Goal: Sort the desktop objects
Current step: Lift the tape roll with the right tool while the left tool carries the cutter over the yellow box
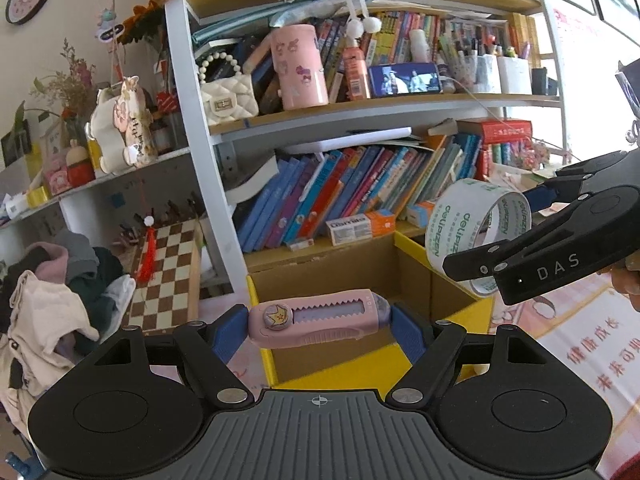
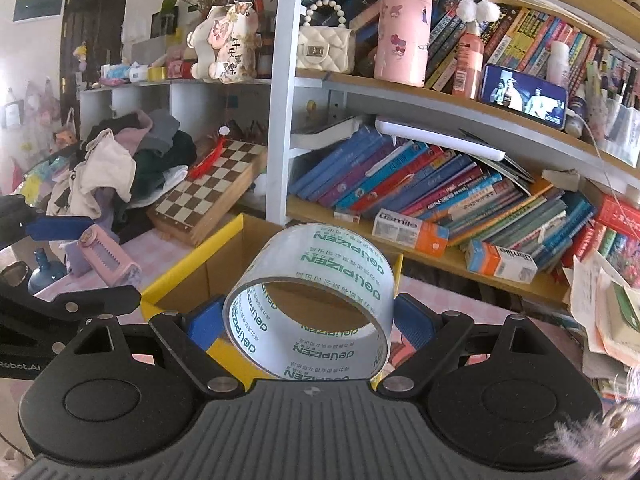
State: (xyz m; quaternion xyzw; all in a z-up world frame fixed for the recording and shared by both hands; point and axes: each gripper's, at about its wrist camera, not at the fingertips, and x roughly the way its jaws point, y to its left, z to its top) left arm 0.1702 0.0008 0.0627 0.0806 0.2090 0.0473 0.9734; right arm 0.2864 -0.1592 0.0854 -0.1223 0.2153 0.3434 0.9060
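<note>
My left gripper [image 1: 318, 330] is shut on a pink utility knife [image 1: 316, 318] with a star button, held crosswise between its blue pads above a yellow cardboard box [image 1: 444, 252]. From the right wrist view that knife [image 2: 110, 258] shows at the left, gripped by the left gripper [image 2: 86, 246]. My right gripper [image 2: 308, 326] is shut on a roll of clear tape [image 2: 316, 300] printed in green, held over the box [image 2: 224, 252]. In the left wrist view the tape [image 1: 472, 236] hangs at the right, above the box's far corner, in the right gripper [image 1: 516, 222].
A bookshelf [image 1: 380, 108] packed with books, a pink cup [image 1: 298, 68], a white bag and a phone stands right behind the box. A chessboard [image 1: 164, 272] and a heap of clothes [image 1: 52, 292] lie to the left. A pink patterned tablecloth [image 1: 580, 336] covers the desk.
</note>
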